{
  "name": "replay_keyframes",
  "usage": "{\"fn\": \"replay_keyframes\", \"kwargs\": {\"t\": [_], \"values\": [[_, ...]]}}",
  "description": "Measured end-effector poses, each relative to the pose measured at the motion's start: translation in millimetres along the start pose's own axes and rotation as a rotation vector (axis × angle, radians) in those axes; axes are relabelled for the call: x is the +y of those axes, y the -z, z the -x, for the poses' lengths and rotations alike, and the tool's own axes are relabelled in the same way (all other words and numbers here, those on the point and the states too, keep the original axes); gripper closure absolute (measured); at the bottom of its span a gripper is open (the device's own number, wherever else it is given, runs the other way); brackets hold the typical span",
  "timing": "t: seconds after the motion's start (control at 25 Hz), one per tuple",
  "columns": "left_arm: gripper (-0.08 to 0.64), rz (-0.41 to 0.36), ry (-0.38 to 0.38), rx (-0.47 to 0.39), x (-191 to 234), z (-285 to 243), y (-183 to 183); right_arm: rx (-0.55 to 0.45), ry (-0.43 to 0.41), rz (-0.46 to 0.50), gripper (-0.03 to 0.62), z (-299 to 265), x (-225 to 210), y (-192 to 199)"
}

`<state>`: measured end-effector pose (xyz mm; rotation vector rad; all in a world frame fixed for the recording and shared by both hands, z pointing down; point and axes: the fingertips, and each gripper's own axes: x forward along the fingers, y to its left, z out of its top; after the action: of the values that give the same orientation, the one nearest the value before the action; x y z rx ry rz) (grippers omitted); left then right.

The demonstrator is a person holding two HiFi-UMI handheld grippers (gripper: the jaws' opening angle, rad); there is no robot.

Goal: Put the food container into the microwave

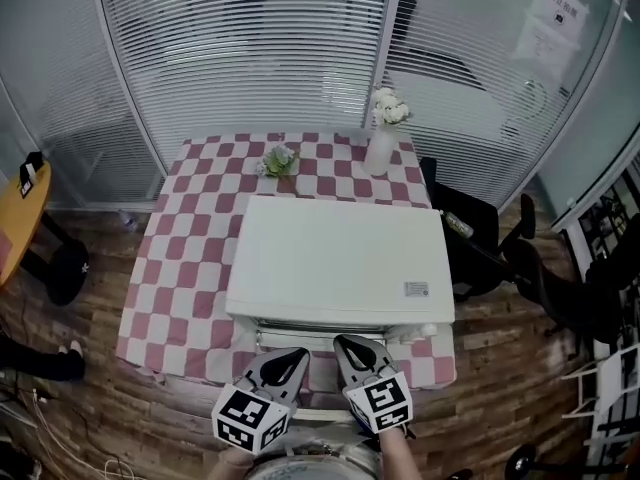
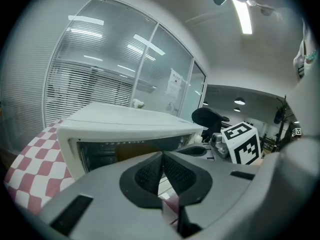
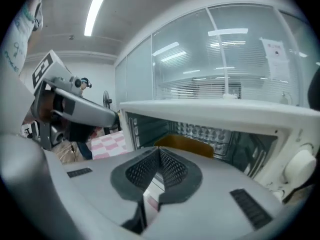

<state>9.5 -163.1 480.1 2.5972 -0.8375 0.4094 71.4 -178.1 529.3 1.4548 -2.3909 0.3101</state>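
1. A white microwave (image 1: pixel 335 258) is sitting on a table draped in a pink-and-white checked cloth (image 1: pixel 180 268). Its front is standing open toward the person.
2. The food container (image 3: pixel 186 145) is showing as an orange-yellow shape lying inside the microwave, toward the back of the cavity. The jaws in front of it are hiding its lower edge, so its full outline cannot be made out.
3. The left gripper (image 2: pixel 162 155) is hovering just in front of the microwave's opening, toward its left half, and is pointing at it with a slight downward tilt. Its jaws are clenched together, ribbed pads meeting, with nothing between them.
4. The right gripper (image 3: pixel 159 150) is hovering just in front of the microwave's opening too, toward its right half and close beside the left one. Its jaws are pressed fully together and are gripping nothing.
5. Both grippers are sitting outside the microwave's cavity, apart from the container.
6. A pale round knob (image 3: pixel 300 165) is showing on the microwave's front panel, right of the opening.
7. Behind the microwave, a white vase (image 1: pixel 381 146) of white flowers is standing near the far right corner of the table. A small green plant (image 1: pixel 277 160) is sitting behind the microwave's left half.
8. A black office chair (image 1: pixel 470 233) is standing to the right of the microwave, past the table's edge. A glass wall with blinds (image 1: pixel 250 58) is running behind the microwave.
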Motion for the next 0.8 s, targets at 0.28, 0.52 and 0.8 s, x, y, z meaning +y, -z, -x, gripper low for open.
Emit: {"fn": "replay_keyframes", "kwargs": {"t": [0.28,0.52,0.8], "values": [[0.546,-0.047,0.039,-0.063,-24.2,-0.6,-21.6,-0.132,0.013,-0.013,0.598,36.2,9.2,-48.3],[0.546,-0.102,0.025,-0.143,-31.3,10.9,-51.2,-0.223,-0.004,0.015,0.598,57.8,21.6,-94.2],[0.546,-0.121,0.026,-0.208,-33.1,17.8,-73.2,-0.293,-0.005,0.055,0.598,67.4,29.2,-127.9]]}}
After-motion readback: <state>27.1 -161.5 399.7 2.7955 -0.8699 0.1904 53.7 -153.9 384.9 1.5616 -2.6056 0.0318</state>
